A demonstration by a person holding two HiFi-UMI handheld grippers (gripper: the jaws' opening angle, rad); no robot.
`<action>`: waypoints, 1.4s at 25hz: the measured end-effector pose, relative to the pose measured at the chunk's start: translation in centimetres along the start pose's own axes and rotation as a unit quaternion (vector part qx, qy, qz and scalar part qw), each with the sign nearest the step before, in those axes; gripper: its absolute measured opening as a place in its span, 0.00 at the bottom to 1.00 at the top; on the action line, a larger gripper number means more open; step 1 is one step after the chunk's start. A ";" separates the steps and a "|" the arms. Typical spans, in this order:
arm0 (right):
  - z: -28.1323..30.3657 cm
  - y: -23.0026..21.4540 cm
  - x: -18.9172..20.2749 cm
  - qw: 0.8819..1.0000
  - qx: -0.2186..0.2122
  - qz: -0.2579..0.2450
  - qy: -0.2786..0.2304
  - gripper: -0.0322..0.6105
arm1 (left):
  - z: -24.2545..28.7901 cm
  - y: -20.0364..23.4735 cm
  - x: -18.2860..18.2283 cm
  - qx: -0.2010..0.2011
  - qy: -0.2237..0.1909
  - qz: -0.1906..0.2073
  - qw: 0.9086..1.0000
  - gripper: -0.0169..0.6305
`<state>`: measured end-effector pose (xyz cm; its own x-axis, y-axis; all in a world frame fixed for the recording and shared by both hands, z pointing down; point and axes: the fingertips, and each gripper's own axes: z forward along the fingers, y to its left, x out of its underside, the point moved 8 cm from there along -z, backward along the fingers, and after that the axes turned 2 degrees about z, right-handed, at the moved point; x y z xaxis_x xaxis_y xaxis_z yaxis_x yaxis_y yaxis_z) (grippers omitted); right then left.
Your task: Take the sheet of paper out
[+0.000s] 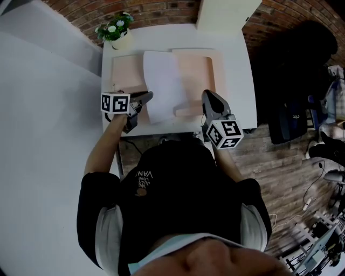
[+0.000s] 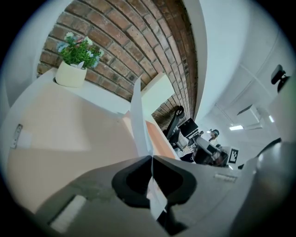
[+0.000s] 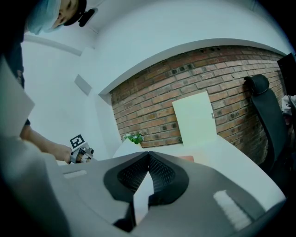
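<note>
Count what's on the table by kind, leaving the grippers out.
sheet of paper: 1
peach folder: 1
potted plant: 1
cream board leaning at the back: 1
Total: 4

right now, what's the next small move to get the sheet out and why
Probably pull the left gripper back, sliding the sheet of paper off the folder. Its jaws are shut on the sheet's near edge, the sheet lies over the open folder, and the right gripper pinches a pale edge, seemingly the folder's.
</note>
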<state>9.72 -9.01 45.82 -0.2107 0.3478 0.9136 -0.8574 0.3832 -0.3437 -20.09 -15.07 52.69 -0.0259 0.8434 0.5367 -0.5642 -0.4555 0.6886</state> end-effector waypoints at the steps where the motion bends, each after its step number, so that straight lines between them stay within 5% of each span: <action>1: 0.0 0.2 0.1 1.000 0.000 0.000 -0.001 0.05 | -0.3 0.0 0.0 0.002 -0.002 0.003 1.000 0.03; 27: 1.2 3.4 0.6 1.000 -0.020 -0.006 -0.010 0.05 | -7.9 -7.4 -1.6 0.121 -0.030 0.098 0.987 0.03; 35: 1.8 3.6 0.2 0.999 -0.028 -0.005 -0.015 0.05 | -9.4 -9.1 -2.5 0.123 -0.035 0.129 0.983 0.03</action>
<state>5.78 -9.12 45.13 -0.2162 0.3182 0.9230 -0.8319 0.4348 -0.3448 -22.64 -10.34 40.53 -0.0807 0.6732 0.7350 -0.3291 -0.7141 0.6179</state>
